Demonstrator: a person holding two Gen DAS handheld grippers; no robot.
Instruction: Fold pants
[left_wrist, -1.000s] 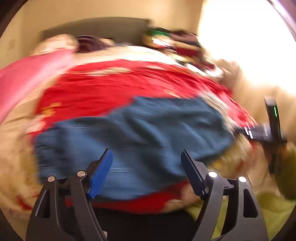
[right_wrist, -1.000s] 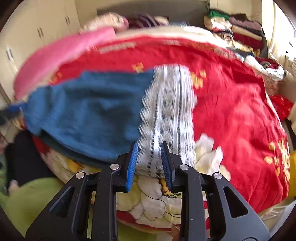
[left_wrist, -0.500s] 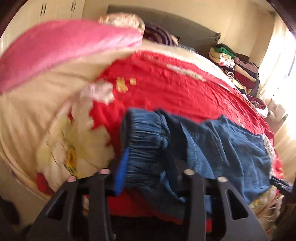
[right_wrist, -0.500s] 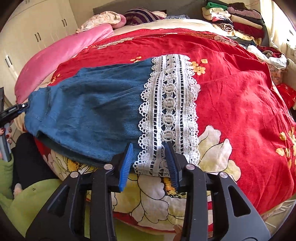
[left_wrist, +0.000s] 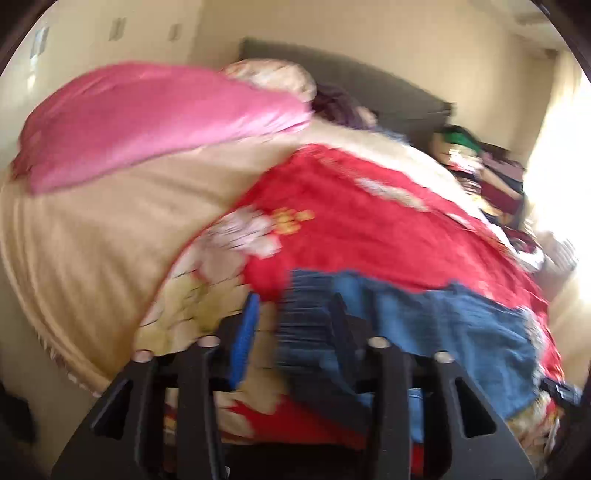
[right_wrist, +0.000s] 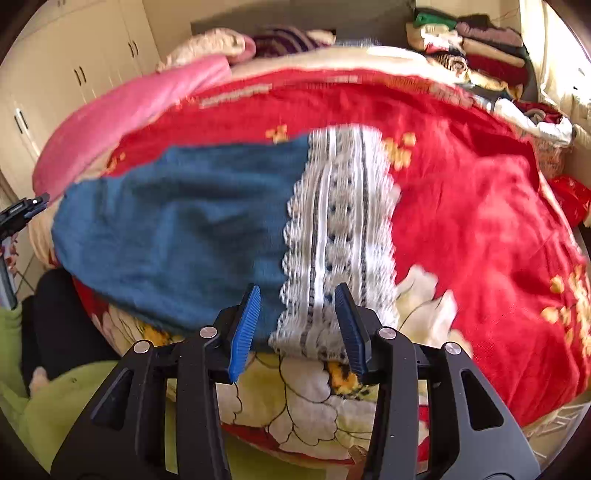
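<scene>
1. Right hand-held gripper (right_wrist: 297, 326) hangs over the near edge of the bed, its blue pads (right_wrist: 243, 328) standing moderately apart; its jaws have just been opening.
2. Between those pads lies the white lace hem (right_wrist: 340, 236) of the blue denim pants (right_wrist: 177, 229), but neither pad presses on it, so nothing is gripped.
3. Left hand-held gripper (left_wrist: 293, 332) is at the other end of the garment, by the gathered waistband (left_wrist: 306, 314). Its jaws have just been opening, and they stand moderately apart.
4. Denim lies between the left pads and drapes against the right-hand one; the left-hand blue pad (left_wrist: 243, 343) is clear of the cloth. This view is blurred, so I cannot tell whether the cloth is caught.
5. Spread flat, the pants lie across the red flowered quilt (right_wrist: 480, 206) on the bed, close to its near edge, waistband to the left and lace hem to the right in the right wrist view.
6. A pink blanket (right_wrist: 122, 122) lies along the far left side of the bed, just beyond the pants.
7. Folded clothes (right_wrist: 476, 48) are stacked at the far right corner, well apart from the pants.
8. Yellow-green clothing (right_wrist: 55, 402) of the person shows at the lower left of the right wrist view.
</scene>
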